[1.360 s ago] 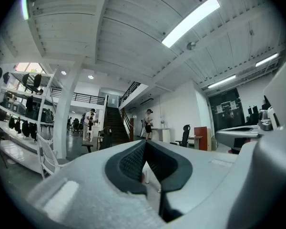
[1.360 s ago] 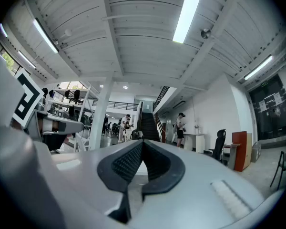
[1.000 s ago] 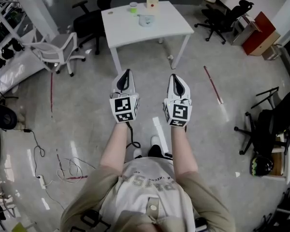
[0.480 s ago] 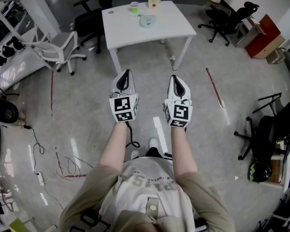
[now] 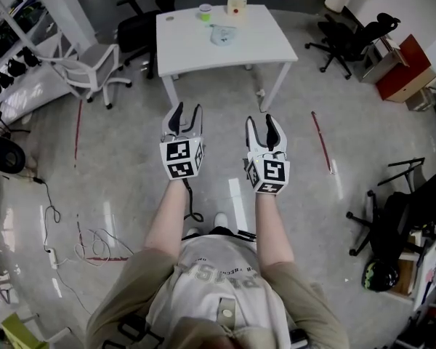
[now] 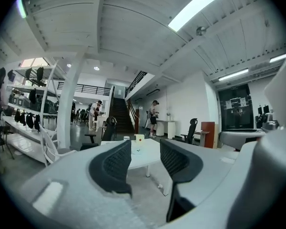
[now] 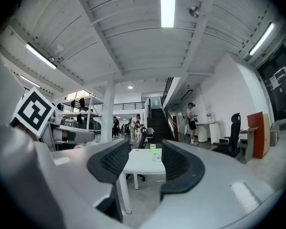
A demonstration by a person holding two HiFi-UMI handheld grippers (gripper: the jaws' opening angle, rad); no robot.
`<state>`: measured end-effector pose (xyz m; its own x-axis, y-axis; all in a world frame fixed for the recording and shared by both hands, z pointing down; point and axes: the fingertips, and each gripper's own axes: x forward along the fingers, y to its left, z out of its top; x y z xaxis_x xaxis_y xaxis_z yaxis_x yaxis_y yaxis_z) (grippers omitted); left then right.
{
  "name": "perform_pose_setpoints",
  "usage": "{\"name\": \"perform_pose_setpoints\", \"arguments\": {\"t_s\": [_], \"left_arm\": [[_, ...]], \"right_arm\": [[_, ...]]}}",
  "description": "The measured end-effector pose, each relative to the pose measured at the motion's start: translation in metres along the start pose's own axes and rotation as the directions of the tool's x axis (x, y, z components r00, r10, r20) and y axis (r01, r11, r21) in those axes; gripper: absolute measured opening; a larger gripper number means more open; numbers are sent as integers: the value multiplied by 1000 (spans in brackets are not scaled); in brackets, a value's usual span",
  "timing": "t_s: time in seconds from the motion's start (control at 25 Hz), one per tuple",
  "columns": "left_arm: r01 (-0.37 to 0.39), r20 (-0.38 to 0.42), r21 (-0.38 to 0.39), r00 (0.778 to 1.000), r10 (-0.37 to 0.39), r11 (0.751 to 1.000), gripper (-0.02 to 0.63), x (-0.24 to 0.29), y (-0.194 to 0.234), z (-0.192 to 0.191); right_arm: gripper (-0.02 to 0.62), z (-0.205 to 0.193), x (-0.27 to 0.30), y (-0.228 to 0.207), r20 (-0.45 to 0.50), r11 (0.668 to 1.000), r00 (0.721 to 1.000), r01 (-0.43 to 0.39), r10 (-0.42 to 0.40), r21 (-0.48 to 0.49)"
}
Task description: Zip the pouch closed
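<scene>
Holding left hand-held gripper (image 5: 187,110) and right hand-held gripper (image 5: 261,120) side by side, well short of the counter (image 5: 203,48). Just spreading both jaw pairs, nothing between them.

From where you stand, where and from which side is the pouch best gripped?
Probably the near edge of the pouch, from the table's near side: it lies flat, bare tabletop before it, cup and box behind. Its details are too small to see.
</scene>
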<state>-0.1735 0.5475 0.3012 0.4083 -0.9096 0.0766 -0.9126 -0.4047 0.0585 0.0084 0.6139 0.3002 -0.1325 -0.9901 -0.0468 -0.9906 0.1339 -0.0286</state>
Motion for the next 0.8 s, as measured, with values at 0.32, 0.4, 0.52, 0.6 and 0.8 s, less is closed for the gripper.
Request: {"name": "perform_pose_setpoints", "arguments": {"t_s": [0.32,0.4,0.52,0.6,0.8], "left_arm": [[-29,-25,42,999,30,999,199,17,-20,-5],[-40,-36,45,998,41,998,199,21,-17,-8],[-50,-46,53,998,53,997,199,26,-12,-11],[-52,-53,59,997,56,997,199,32,-7,-15],[-40,-75,51,996,44,998,199,59,5,-30]], "right_arm": [[202,-9,11,-34,-5,999,1000,-27,28,37],[202,-12,17,-37,-11,998,999,-30,30,47],[202,-18,26,-38,-20,998,999,-35,36,55],[202,-23,34,-38,-26,998,999,-33,35,59],[202,-36,55,-44,-47,999,999,-18,20,44]]}}
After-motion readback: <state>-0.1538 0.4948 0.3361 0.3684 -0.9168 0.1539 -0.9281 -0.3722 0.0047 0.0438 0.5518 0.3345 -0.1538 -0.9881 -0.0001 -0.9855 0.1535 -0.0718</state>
